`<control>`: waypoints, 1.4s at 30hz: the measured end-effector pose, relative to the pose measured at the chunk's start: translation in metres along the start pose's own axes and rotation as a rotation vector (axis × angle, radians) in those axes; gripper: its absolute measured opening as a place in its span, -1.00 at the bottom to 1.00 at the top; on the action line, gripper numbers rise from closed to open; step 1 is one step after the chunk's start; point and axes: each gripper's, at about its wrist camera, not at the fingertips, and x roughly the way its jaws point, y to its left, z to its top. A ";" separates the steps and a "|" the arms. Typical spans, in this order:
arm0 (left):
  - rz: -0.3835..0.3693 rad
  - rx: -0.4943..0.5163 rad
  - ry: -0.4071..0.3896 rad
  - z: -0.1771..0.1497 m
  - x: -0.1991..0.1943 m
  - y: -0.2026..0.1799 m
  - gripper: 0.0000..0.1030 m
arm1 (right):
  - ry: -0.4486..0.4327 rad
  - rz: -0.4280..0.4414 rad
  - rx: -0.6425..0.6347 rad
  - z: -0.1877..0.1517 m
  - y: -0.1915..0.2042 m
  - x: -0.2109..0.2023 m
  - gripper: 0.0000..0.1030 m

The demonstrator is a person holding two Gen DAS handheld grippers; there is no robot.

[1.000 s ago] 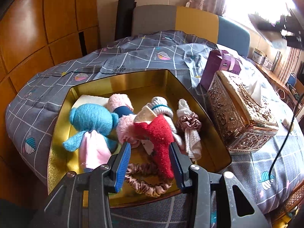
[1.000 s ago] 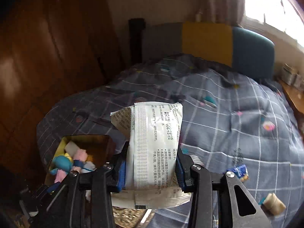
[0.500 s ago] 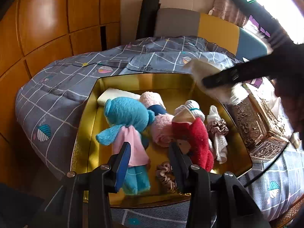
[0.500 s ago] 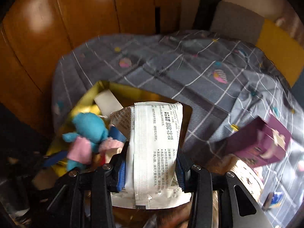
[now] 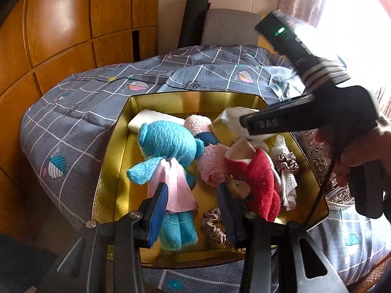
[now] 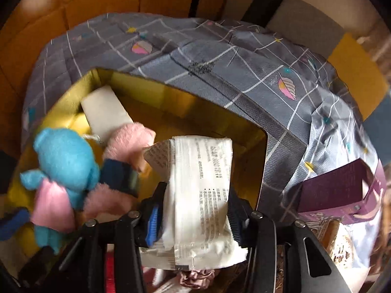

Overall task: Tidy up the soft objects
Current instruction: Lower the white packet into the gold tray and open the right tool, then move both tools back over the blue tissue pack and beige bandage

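Note:
A gold tray (image 5: 114,161) on the bed holds a blue plush bear (image 5: 168,146), a pink plush (image 5: 210,163), a red plush (image 5: 259,180), a white block (image 5: 149,119), a white cloth (image 5: 288,183) and scrunchies (image 5: 215,229). My left gripper (image 5: 193,210) is open and empty above the tray's near edge. My right gripper (image 6: 193,210) is shut on a white packet (image 6: 200,190) and holds it over the tray's far right part (image 6: 195,107). In the left wrist view the right gripper's finger (image 5: 281,122) reaches in from the right with the packet (image 5: 234,114).
An ornate metal tissue box (image 5: 327,171) stands right of the tray. A purple box (image 6: 342,193) stands behind it. The grey checked bedspread (image 5: 73,122) surrounds the tray. Wooden wall panels (image 5: 61,29) stand at the left, with a headboard behind.
My right gripper has carried the packet lower and closer over the tray's far right. My left gripper has shifted slightly left and stayed open.

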 end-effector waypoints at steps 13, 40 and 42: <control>-0.005 0.022 -0.011 0.000 -0.006 -0.009 -0.19 | -0.125 0.005 0.084 -0.024 -0.013 -0.047 0.19; -0.006 0.095 -0.046 0.001 -0.027 -0.039 -0.19 | -0.496 -0.136 0.330 -0.139 -0.097 -0.177 0.85; -0.006 0.105 -0.054 0.001 -0.030 -0.042 -0.19 | -0.493 -0.152 0.387 -0.152 -0.118 -0.183 0.87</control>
